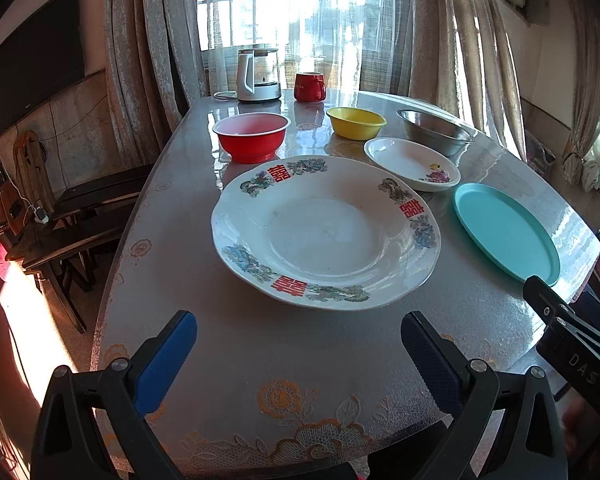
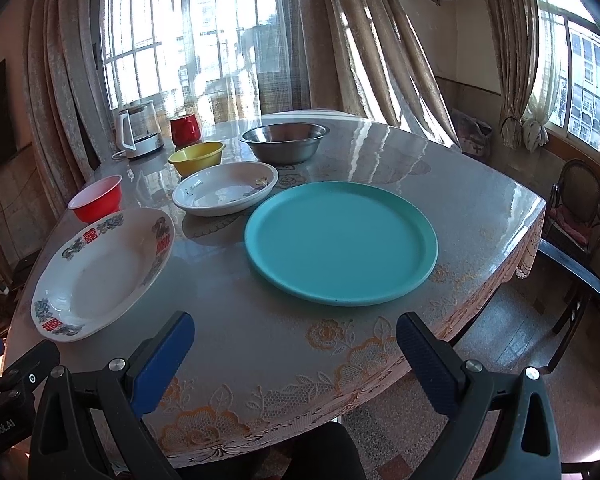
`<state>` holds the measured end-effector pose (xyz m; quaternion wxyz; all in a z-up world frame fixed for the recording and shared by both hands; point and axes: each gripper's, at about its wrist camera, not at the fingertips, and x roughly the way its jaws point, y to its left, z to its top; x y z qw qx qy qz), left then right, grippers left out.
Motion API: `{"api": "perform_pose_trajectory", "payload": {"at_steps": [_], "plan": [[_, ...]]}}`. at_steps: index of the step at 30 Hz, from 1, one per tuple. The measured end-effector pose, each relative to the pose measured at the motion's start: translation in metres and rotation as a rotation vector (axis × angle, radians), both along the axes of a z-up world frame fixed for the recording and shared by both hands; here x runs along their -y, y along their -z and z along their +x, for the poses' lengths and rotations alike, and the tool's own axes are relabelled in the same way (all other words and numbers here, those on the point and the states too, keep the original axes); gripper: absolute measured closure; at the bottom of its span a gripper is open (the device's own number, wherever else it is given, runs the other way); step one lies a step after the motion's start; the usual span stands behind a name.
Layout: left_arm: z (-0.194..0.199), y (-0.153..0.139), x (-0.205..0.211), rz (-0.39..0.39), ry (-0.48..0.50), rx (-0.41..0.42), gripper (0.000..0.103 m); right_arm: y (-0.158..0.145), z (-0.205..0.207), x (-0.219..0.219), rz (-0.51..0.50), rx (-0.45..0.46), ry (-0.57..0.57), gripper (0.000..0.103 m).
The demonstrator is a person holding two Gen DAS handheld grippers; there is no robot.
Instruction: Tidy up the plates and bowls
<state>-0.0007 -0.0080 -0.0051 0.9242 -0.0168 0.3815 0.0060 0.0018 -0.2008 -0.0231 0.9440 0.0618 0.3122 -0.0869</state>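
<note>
Though rim-printed, red 囍 plate

your left gripper hangs over near table edge, blue-padded jaws spread wide, empty. large white patterned plate just ahead. behind it: red plastic bowl, yellow plastic bowl, steel bowl, small white floral dish. round teal plate to right.

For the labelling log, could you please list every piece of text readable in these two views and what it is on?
"囍", in red, three times on the rim of the large floral plate.
"DAS", then cut off, on the right hand-held gripper's body, seen from the left wrist.
"...Robot.AI", start cut off and blurred, on the left hand-held gripper's body, seen from the right wrist.
Nothing else is legible.
</note>
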Motion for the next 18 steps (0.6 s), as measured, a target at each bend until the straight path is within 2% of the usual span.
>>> {"api": "perform_pose_trajectory", "payload": {"at_steps": [18], "plan": [[-0.0010, -0.0007, -0.0007, -0.002, 0.000, 0.002, 0.000, 0.0013, -0.0006, 0.0019, 0.007, -0.006, -0.001, 0.000]]}}
